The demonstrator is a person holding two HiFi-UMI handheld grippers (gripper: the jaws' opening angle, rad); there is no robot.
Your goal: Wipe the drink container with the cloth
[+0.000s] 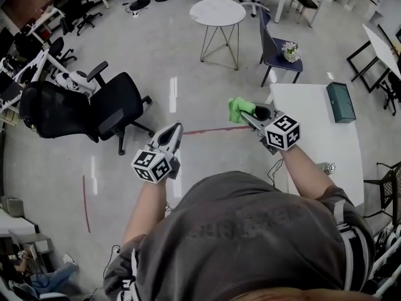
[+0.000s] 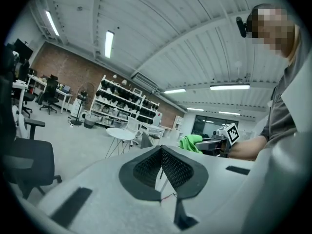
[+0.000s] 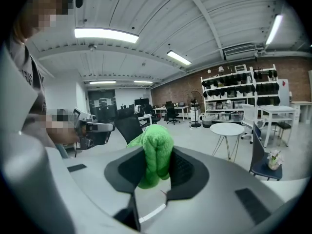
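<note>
Head view | right gripper [image 1: 249, 113] jaws clamped on green cloth [image 1: 237, 109] | left gripper [image 1: 175, 130] jaws together, empty | wiping apparently not begun

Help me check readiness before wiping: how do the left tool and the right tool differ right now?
The right tool is shut on a green cloth; the left tool is shut with nothing between its jaws. The right tool hangs beside the corner of the white table; the left tool is over the floor, nearer the black office chair. Both are shut and point forward, away from the person.
</note>
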